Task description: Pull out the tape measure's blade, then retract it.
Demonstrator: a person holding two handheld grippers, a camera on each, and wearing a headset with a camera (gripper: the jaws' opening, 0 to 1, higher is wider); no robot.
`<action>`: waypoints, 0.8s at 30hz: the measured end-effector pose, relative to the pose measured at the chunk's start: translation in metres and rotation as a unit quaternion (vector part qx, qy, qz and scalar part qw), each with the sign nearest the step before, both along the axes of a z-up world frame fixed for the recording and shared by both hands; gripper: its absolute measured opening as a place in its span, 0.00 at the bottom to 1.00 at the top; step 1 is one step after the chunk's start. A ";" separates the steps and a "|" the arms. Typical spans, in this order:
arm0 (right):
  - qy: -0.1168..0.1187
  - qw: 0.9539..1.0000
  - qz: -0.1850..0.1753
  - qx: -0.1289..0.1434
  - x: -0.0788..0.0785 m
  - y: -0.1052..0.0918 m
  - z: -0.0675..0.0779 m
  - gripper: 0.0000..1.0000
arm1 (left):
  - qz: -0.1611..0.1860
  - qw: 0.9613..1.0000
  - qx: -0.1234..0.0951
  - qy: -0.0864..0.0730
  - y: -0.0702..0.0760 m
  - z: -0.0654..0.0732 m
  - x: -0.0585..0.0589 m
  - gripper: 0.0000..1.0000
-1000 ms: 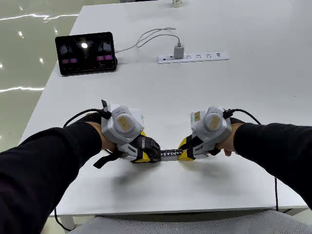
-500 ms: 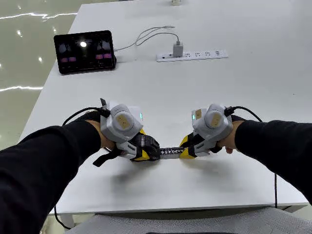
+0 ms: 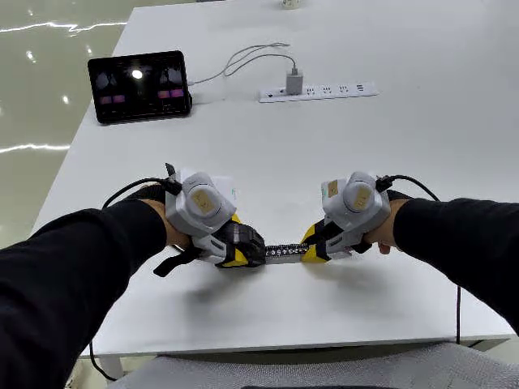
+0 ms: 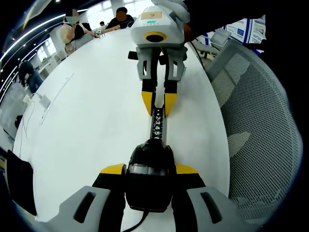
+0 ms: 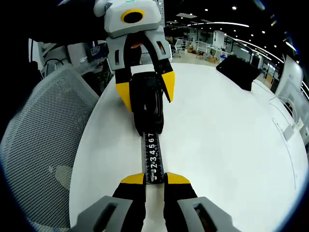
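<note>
Numerals 2 to 7 in black, read along blade (image 5: 152, 155). Found case (image 4: 149, 191) clamped between the jaws of left gripper (image 4: 149, 169), which were closed to its width, near the front of table (image 3: 340, 162). Found right gripper (image 5: 155, 179) pinched almost closed on the blade's end, with a short stretch drawn out between the two. Noted white tabletop, tablet (image 3: 140, 85) and power strip (image 3: 320, 91) at the far side, mesh chair (image 5: 43, 145), open office behind.

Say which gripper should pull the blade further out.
Right. The right gripper is shut on the blade near its end; the left gripper clamps the tape measure case and should anchor it.
</note>
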State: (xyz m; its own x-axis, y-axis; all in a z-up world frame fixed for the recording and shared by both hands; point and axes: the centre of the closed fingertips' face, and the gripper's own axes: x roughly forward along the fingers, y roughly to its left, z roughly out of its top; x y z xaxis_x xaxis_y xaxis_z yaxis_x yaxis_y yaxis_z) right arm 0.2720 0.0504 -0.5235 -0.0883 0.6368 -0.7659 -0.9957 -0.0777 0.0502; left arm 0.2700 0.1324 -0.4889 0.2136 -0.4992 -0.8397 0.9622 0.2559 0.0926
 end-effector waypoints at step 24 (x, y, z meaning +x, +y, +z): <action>-0.002 1.000 -0.002 -0.004 0.000 -0.010 0.000 0.10 | 0.001 1.000 -0.002 -0.001 0.000 0.000 -0.001 0.31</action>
